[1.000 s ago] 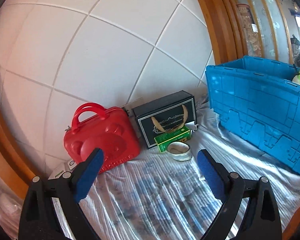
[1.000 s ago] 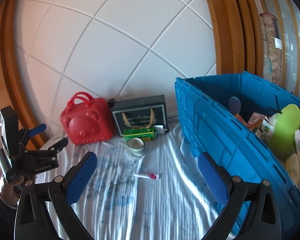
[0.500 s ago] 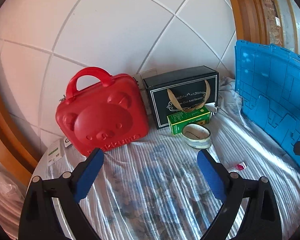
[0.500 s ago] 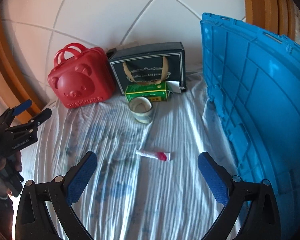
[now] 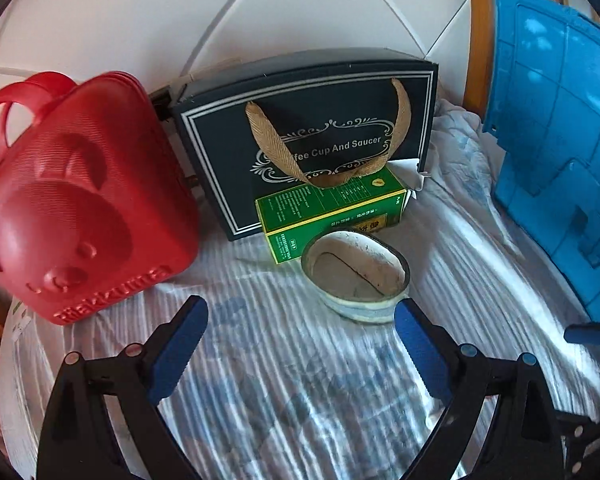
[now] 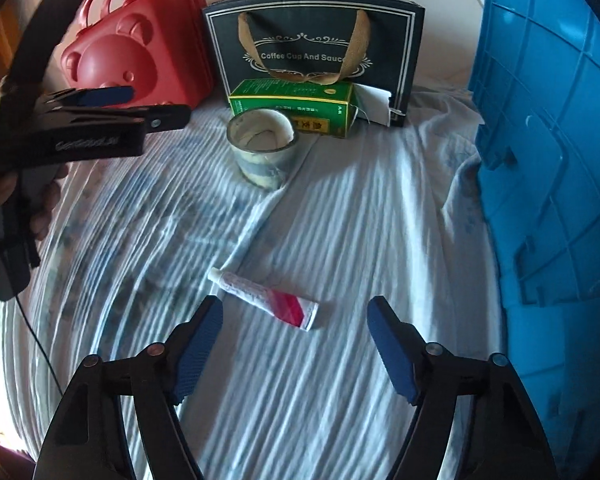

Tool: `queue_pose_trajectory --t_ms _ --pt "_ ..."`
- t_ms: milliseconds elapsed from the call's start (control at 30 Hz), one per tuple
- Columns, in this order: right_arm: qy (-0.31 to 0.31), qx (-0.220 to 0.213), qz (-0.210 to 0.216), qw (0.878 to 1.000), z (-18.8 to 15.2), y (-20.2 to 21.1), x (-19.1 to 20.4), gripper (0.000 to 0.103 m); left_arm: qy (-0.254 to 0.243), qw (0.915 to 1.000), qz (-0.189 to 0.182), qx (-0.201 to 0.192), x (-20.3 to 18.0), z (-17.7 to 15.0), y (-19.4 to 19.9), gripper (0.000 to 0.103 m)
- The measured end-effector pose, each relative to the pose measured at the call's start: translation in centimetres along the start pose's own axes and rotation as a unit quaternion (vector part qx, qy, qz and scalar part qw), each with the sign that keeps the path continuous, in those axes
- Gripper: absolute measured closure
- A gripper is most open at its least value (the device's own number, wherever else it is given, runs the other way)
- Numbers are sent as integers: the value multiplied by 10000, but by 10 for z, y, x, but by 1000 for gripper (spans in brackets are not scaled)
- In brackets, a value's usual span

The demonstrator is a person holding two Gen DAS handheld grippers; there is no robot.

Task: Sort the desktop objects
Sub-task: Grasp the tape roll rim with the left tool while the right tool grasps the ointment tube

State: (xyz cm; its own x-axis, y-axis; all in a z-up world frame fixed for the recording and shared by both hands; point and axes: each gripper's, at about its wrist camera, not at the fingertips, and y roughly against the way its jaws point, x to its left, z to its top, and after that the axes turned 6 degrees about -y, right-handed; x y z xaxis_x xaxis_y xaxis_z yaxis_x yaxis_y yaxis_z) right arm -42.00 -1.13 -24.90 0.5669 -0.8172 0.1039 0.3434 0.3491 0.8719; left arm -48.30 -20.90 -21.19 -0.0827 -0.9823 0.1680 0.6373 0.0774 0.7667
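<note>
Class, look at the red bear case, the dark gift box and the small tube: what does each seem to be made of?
Red bear case: probably moulded plastic, glossy, finely ribbed. Dark gift box: likely matte cardboard, with a woven ribbon handle. Small tube: soft plastic or laminate, its end crimped flat.

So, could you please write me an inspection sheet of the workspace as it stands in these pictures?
Surface: wrinkled pale striped cloth covers it.
Job's things: small white tube with a red end lies flat; roll of patterned tape stands in front of a flat green carton; black "Coffee Cup And Saucer" gift box and red bear-face plastic case stand by the wall.
Clutter: white paper scrap beside the carton.
Grippers: left gripper open, near the tape; right gripper open, just short of the tube.
Cables: thin black cord below the left hand.
Surroundings: large blue plastic crate on the right; white tiled wall.
</note>
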Motion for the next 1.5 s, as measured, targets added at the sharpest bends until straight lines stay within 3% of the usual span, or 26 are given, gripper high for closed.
queue_pose_trajectory --t_ms 200,367,400,467,500,600,667,833,1033,1133,1167,1200,1500 --pt "984 276 181 9946 -2 -42 10 38 94 9978 -449 475 -6 16 -65 8" --pt "1817 292 255 9826 -9 -65 23 39 281 9903 -956 971 -2 10 -105 9" --pt "1914 342 181 9807 -10 -70 24 39 291 9888 -1044 1023 -1 8 -110 13" --pt "1864 358 280 9814 -6 -74 21 42 298 9822 -1511 1072 1 4 -115 41" --pt "1792 412 299 9825 -2 -75 19 44 312 9802 -1633 1078 3 3 -113 45" --pt "1686 490 386 9837 6 -76 19 47 -313 9797 -1633 1120 -5 -8 -98 69" --pt "1697 489 477 9831 7 -74 22 47 -596 9758 -1760 1154 -7 -24 -86 70" --pt "1901 388 642 9789 10 -70 32 45 -425 9721 -1873 1343 2 -47 -70 71" --pt "1987 358 731 9767 21 -67 38 45 -430 9624 -2267 1437 1 -69 -47 72" --pt "1567 518 535 9848 31 -64 36 69 -348 9612 -2341 1420 5 -74 -40 72" --pt "1439 600 523 9864 34 -62 34 83 -313 9608 -2362 1415 6 -76 -38 72" --pt "1293 650 519 9881 34 -59 32 87 -285 9604 -2384 1412 6 -79 -35 72" --pt "-84 679 906 9935 -2 -24 9 87 -144 9581 -2511 1374 -3 -108 -5 72"
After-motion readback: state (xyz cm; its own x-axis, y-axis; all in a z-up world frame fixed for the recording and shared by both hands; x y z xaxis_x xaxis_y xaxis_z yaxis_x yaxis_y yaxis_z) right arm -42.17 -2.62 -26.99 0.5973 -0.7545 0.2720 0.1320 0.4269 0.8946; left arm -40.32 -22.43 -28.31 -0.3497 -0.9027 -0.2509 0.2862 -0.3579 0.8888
